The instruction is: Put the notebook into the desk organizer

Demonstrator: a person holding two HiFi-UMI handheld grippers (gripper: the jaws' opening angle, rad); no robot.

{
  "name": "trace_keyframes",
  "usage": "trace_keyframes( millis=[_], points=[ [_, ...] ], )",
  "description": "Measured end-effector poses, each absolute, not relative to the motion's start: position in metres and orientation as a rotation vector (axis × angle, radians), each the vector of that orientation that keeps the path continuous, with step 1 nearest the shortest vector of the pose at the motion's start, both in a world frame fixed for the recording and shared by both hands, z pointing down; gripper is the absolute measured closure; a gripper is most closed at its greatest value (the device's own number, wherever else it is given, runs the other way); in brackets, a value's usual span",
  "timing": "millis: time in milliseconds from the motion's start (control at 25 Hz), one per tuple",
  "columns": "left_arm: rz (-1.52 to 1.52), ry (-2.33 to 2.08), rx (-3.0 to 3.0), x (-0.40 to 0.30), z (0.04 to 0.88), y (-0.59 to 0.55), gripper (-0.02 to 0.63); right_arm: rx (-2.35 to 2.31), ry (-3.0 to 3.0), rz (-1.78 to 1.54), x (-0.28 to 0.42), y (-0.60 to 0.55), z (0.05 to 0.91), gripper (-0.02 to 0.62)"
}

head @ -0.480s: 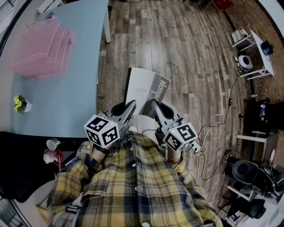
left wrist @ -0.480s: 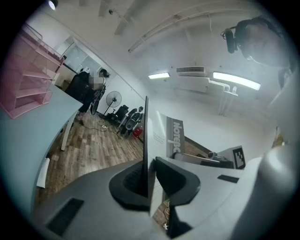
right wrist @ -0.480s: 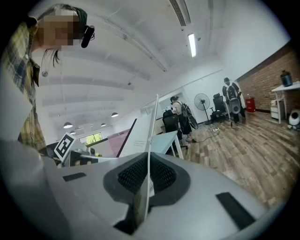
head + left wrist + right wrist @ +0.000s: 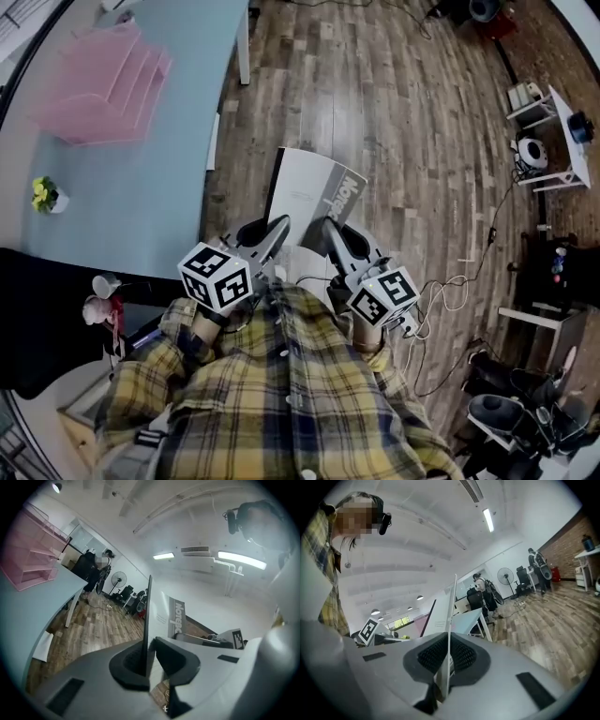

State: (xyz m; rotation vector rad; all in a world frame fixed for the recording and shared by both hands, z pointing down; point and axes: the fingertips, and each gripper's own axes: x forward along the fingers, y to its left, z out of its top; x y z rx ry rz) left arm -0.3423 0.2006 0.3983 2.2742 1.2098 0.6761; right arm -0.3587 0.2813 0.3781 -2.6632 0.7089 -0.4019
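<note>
I hold a grey-and-white notebook (image 4: 311, 194) upright over the wooden floor, in front of the person's plaid shirt. My left gripper (image 4: 278, 228) is shut on its left lower edge, and my right gripper (image 4: 329, 230) on its right lower edge. In the left gripper view the notebook (image 4: 175, 619) stands edge-on between the left gripper's (image 4: 149, 660) dark pads. In the right gripper view a thin sheet edge of the notebook (image 4: 451, 620) runs between the right gripper's (image 4: 447, 660) ribbed pads. The pink desk organizer (image 4: 101, 82) stands on the light blue table (image 4: 159, 187), far to the upper left.
A small pot of yellow flowers (image 4: 43, 195) sits near the table's left side. A black surface (image 4: 42, 309) with a pink toy (image 4: 101, 311) lies at lower left. Cables (image 4: 448, 292) trail on the floor at right, near white shelving (image 4: 553, 127).
The view has shifted a little: the table and organizer sit slightly higher and further right. Both grippers keep the same hold on the notebook.
</note>
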Motion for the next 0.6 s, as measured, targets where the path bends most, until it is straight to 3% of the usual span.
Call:
trace_keyframes(
  millis=[240, 600],
  points=[
    [0.677, 1.175, 2.275, -0.301, 0.413, 0.202, 0.568, -2.65, 0.733, -0.432, -0.316, 0.282, 0.392, 0.579],
    [0.643, 1.169, 2.29, -0.183, 0.405, 0.212, 0.569, -2.653, 0.754, -0.423, -0.198, 0.293, 0.383, 0.579]
  ],
)
